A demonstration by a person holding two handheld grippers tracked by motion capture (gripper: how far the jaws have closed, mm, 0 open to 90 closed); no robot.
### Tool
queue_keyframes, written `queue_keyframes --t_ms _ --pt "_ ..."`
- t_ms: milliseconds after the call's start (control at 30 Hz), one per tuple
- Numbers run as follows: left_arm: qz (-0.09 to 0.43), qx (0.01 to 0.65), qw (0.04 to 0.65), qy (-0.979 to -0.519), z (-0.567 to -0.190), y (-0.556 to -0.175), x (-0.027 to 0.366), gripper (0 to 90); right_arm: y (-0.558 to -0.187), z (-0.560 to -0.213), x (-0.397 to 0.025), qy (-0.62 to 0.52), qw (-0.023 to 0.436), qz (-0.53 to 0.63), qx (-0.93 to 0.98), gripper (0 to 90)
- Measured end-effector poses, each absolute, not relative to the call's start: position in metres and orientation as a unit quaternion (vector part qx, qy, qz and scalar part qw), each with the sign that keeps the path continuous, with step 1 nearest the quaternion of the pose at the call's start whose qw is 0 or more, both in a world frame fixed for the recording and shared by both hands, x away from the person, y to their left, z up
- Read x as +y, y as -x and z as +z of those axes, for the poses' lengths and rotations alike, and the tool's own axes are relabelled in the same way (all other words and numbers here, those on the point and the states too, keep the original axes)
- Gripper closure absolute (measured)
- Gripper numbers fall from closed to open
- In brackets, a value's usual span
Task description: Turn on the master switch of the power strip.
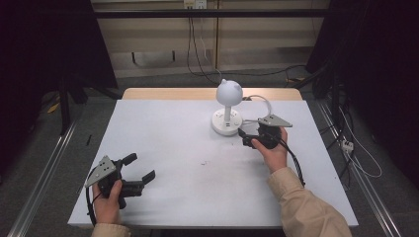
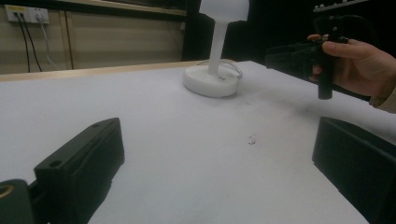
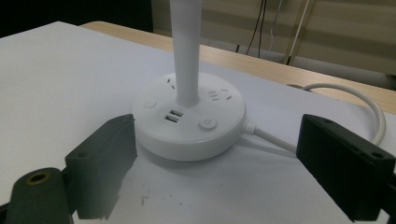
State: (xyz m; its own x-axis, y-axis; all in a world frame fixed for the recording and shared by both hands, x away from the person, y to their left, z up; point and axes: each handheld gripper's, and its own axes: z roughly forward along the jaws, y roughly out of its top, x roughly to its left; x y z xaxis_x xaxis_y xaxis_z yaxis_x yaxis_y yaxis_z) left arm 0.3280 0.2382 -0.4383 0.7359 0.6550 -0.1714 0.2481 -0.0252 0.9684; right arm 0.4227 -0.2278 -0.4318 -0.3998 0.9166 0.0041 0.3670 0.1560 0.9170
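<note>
A white desk lamp with a rounded head [image 1: 229, 92] stands on a round base [image 1: 226, 122] at the back middle of the white table [image 1: 173, 143]. The base [image 3: 187, 128] has two USB ports [image 3: 173, 115] and a round button [image 3: 207, 124]. My right gripper [image 1: 243, 138] is open just right of the base, and its jaws [image 3: 222, 140] flank the near side of the base without touching it. My left gripper [image 1: 140, 168] is open near the front left, low over bare table [image 2: 217, 154]. The lamp base [image 2: 212, 81] and the right gripper [image 2: 299, 58] lie far ahead of it.
A white cable [image 3: 345, 93] loops from the base toward the back right. Small dark marks [image 1: 203, 163] dot the table's middle. A wooden strip [image 1: 163, 94] runs along the far edge. Cables [image 1: 356, 158] trail on the floor at the right.
</note>
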Motion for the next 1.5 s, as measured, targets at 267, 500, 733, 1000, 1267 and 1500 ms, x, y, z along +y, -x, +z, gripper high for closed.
queue_keyframes --t_ms 267,500,733,1000,1267,1500 --pt "0.164 0.323 0.620 -0.696 -0.438 -0.328 0.237 1.9 -0.428 -0.432 -0.231 -0.466 0.300 0.460 0.694 14.5" --pt "0.165 0.323 0.622 -0.694 -0.438 -0.328 0.238 1.9 -0.434 -0.432 -0.229 -0.469 0.292 0.464 0.693 17.4" --pt "0.163 0.325 0.625 -0.691 -0.438 -0.328 0.238 1.9 -0.439 -0.430 -0.226 -0.463 0.298 0.459 0.697 22.4" --pt "0.162 0.324 0.625 -0.692 -0.438 -0.328 0.238 1.9 -0.445 -0.429 -0.223 -0.462 0.300 0.459 0.697 26.3" --pt "0.161 0.324 0.627 -0.690 -0.438 -0.328 0.238 1.9 -0.448 -0.431 -0.222 -0.459 0.296 0.458 0.701 36.5" --pt "0.161 0.324 0.625 -0.691 -0.438 -0.329 0.238 1.9 -0.450 -0.432 -0.221 -0.459 0.295 0.461 0.700 46.6"
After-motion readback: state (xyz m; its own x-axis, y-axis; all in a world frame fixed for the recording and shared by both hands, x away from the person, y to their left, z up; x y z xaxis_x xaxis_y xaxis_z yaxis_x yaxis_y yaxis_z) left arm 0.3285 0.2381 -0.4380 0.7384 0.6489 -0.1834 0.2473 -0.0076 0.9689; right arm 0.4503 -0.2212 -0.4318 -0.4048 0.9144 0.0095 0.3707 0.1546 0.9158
